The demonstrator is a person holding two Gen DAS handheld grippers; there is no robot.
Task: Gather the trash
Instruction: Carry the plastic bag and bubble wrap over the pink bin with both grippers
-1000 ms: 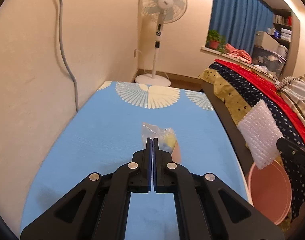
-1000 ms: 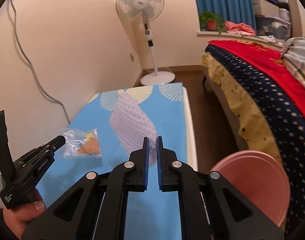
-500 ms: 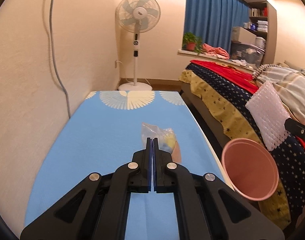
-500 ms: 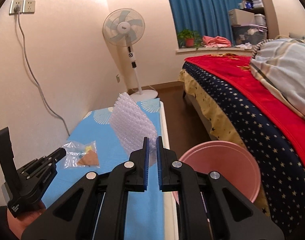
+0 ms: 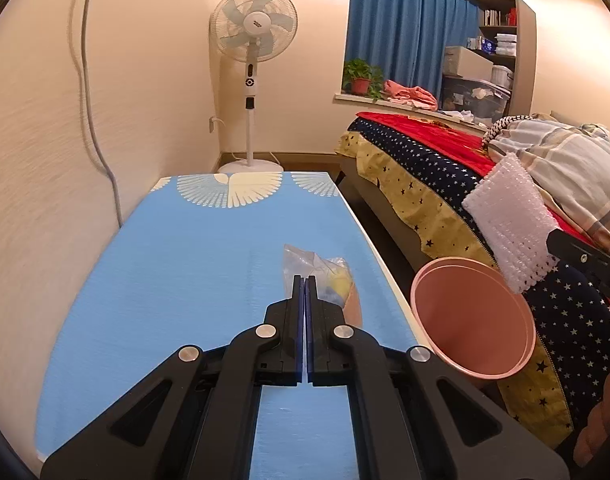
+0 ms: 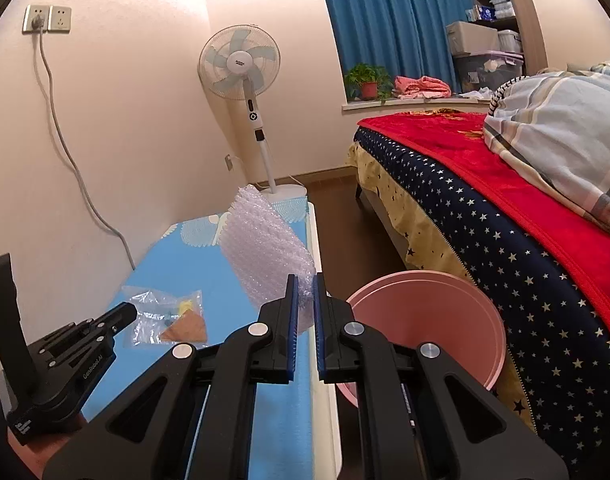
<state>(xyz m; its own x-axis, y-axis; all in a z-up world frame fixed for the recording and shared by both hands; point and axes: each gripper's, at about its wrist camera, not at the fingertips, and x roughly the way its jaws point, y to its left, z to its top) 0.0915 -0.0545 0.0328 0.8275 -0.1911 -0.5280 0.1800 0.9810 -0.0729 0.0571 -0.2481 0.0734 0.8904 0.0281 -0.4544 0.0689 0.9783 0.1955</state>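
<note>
Bubble wrap [image 6: 265, 256], knobbly and translucent, pinched in right gripper [image 6: 303, 280].

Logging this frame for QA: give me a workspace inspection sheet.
Surface: blue patterned table cover, flat.
Job's things: white bubble wrap sheet held off the table; clear plastic bag with yellow and orange scraps lying on the cover; pink round plastic bin beside the table edge.
Clutter: nothing seen.
Grippers: left tongs shut, empty, by the bag; right tongs shut on the bubble wrap.
Cables: grey wall cable from socket.
Surroundings: white standing fan, bed with star-print cover.
</note>
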